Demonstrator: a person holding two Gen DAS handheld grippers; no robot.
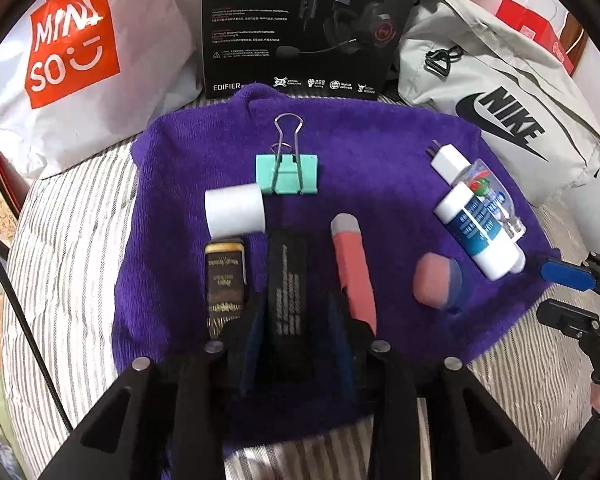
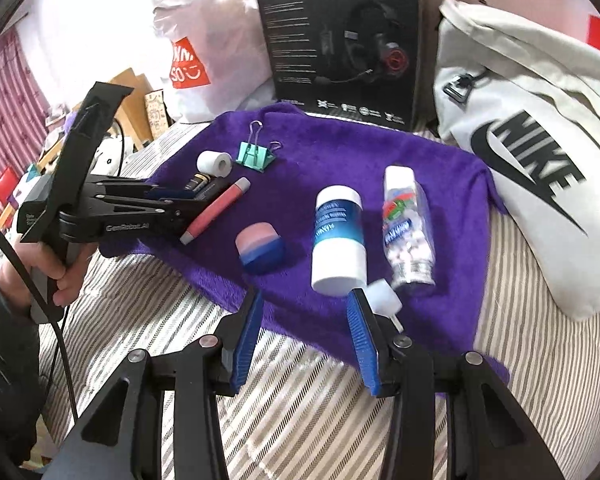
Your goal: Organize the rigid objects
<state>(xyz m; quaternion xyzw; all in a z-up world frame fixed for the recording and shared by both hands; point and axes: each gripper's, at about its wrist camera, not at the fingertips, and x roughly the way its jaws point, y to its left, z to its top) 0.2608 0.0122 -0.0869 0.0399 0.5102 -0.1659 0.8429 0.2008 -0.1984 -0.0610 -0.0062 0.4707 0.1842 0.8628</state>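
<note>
- Left gripper [image 1: 296, 320], jaws slightly apart, straddles the black bar [image 1: 287, 292]; the coral pen [image 1: 354, 272] at its three o'clock risks a knock.
- Right gripper [image 2: 304, 344], jaws apart and empty, hovers at the purple towel's [image 2: 360, 152] six o'clock edge; the white bottle [image 2: 338, 240] could roll.

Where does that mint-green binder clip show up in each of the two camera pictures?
Left wrist view: the binder clip lies upper middle on the purple towel, just beyond the white roll.
Right wrist view: the binder clip sits upper left of centre, near the towel's far edge, right of the white roll.
Shared landmark: the black headset box standing behind the towel.
</note>
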